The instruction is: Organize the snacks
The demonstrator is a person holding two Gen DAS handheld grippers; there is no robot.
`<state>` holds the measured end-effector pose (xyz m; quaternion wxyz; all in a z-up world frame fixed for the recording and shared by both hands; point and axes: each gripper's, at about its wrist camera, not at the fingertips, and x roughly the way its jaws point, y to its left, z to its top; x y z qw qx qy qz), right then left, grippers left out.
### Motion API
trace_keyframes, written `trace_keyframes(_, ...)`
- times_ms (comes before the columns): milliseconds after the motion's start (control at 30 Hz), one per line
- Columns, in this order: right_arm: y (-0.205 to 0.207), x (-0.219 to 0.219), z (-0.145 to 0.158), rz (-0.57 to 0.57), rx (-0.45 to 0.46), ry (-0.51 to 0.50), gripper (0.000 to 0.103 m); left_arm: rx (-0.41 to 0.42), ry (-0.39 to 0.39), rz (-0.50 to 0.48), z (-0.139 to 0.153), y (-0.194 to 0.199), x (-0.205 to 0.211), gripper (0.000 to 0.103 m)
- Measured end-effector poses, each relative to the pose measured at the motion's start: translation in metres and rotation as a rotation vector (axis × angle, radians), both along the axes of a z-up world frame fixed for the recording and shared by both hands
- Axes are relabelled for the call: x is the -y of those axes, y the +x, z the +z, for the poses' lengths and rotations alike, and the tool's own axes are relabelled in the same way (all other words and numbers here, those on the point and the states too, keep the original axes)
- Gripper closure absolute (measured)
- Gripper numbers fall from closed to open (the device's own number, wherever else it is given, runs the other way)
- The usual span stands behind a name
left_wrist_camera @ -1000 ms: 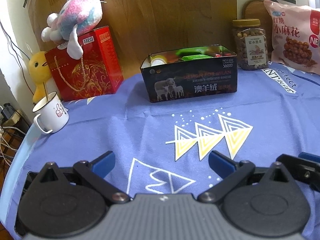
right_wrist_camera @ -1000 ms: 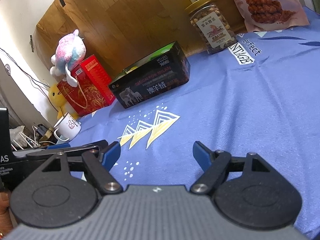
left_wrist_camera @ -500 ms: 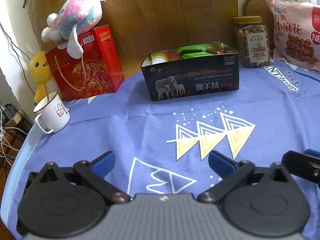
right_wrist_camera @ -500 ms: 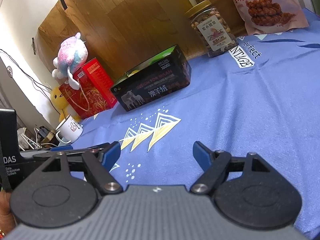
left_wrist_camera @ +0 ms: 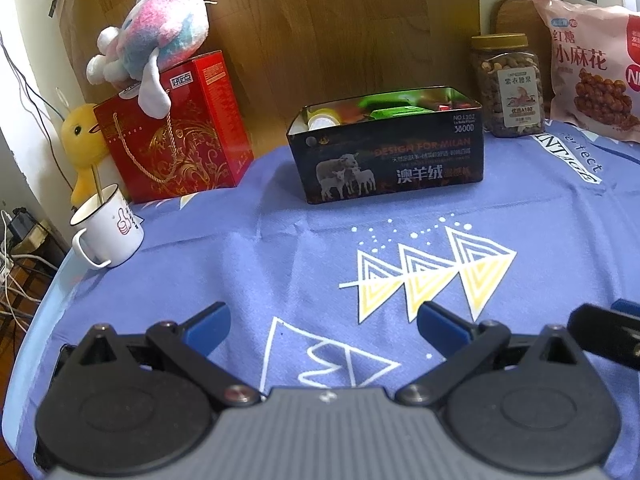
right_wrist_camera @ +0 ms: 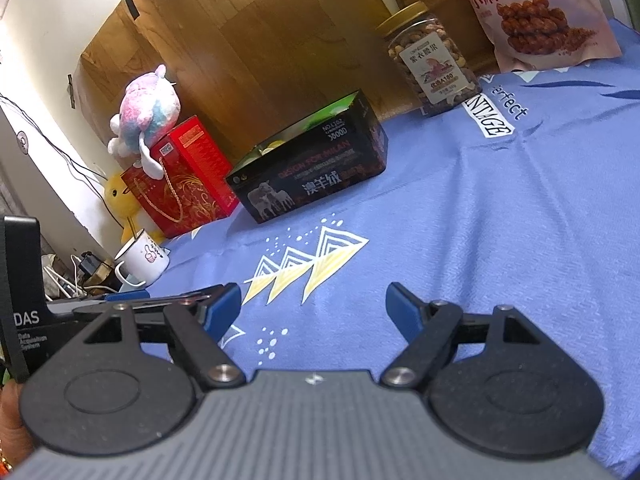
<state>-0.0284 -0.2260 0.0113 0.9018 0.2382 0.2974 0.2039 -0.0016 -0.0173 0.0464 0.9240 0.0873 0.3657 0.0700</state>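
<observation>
A black tin box (left_wrist_camera: 394,156) (right_wrist_camera: 316,176) printed with sheep stands open on the blue tablecloth (left_wrist_camera: 320,248), with several snack packs inside it. To its right stand a clear jar of nuts (left_wrist_camera: 508,88) (right_wrist_camera: 432,64) and a pink snack bag (left_wrist_camera: 592,68) (right_wrist_camera: 532,12). My left gripper (left_wrist_camera: 324,324) hovers open over the near cloth, nothing between its blue pads. My right gripper (right_wrist_camera: 314,308) is open and empty too, low over the cloth. Its tip shows at the right edge of the left wrist view; the left gripper's body (right_wrist_camera: 24,312) shows at the left of the right wrist view.
A red gift box (left_wrist_camera: 176,136) with a plush toy (left_wrist_camera: 156,44) on top stands at the back left, a yellow duck toy (left_wrist_camera: 82,136) beside it. A white mug (left_wrist_camera: 108,228) sits near the table's left edge. Cables lie below that edge. A wooden board backs the table.
The tin, jar and bag sit slightly further right and lower in both views than a second ago, a small drift of the cameras. Both grippers stay open; no object on the table moved.
</observation>
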Motion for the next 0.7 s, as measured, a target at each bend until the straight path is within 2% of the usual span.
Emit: trace_keyframes(700, -0.0004, 0.0015, -0.0003, -0.005, -0.001, 0.011, 0.021, -0.016, 0.000, -0.006, -0.0013, 0.0013, 0.0017, 0.000)
